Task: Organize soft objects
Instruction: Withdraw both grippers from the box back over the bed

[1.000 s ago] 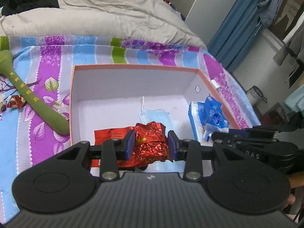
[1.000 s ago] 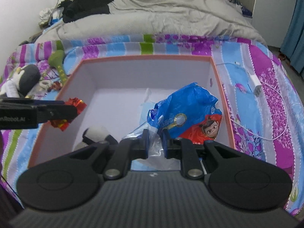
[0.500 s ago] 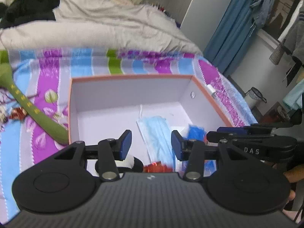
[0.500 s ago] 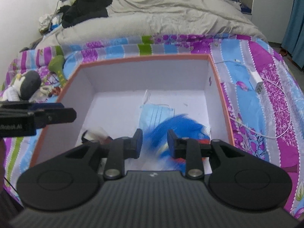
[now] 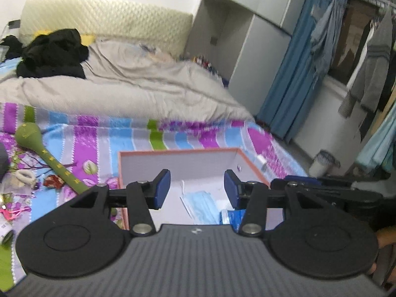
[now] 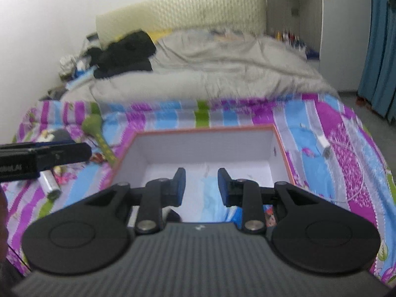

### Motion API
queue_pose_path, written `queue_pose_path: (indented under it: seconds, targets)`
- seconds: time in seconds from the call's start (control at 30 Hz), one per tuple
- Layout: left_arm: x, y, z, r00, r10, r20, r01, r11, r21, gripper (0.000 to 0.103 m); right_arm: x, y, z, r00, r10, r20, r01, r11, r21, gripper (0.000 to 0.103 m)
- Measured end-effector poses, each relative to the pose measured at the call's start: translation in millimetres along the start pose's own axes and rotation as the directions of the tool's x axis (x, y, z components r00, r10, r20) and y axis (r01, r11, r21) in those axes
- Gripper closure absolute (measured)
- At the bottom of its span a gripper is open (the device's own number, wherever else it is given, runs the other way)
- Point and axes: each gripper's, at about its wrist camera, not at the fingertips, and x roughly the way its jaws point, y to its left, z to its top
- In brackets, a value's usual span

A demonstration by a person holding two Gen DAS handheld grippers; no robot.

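While I hold both tools above the near end of the bed, the left hand-held gripper [image 5: 197, 189] stands with its blue-padded jaws spread wide and nothing between them, and the right hand-held gripper [image 6: 201, 187] is likewise parted and empty. Below them sits the shallow white cardboard box with an orange rim [image 5: 178, 152] on the striped purple, blue and green floral bedspread [image 5: 138, 133]. Inside the box I see a pale blue pleated face mask [image 5: 201, 204] lying flat on the floor of it, and just beside it, toward my right, a blue plastic packet [image 5: 235, 216] mostly hidden behind the left tool's body. From the right wrist view the same mask [image 6: 210, 198] shows between the fingers. Outside the box, on the bedspread to the left, lies a long green fabric massage hammer with yellow marks [image 5: 47, 154], near a small red foil packet [image 5: 53, 181]. A rumpled grey duvet [image 5: 128, 84] covers the far half of the bed.
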Motion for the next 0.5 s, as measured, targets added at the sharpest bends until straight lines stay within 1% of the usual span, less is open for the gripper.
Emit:
queue_pose_path:
  seconds: [0.1,0.2,0.37,0.5]
  targets:
    - [-32,7,-3,0.999,-0.002,0.051,0.003,1.0,-0.021,0.048,-22,19,-6,0.998,0.001,0.059,-0.001,1.0,0.004,0.072]
    - [-65,13,-10,0.995,0.009,0.102,-0.007,1.0,-0.017,0.047,-41,37,-15,0.994,0.005,0.105,-0.005,1.0,-0.001,0.072]
    - [-130,26,-29,0.987,0.014,0.16,-0.013,1.0,-0.013,0.046,-68,74,-33,0.988,0.009,0.157,-0.008,1.0,-0.009,0.072]
    - [-176,46,-48,0.982,0.032,0.184,-0.027,0.999,-0.027,0.046,-81,106,-50,0.983,0.022,0.18,-0.018,1.0,-0.02,0.072]
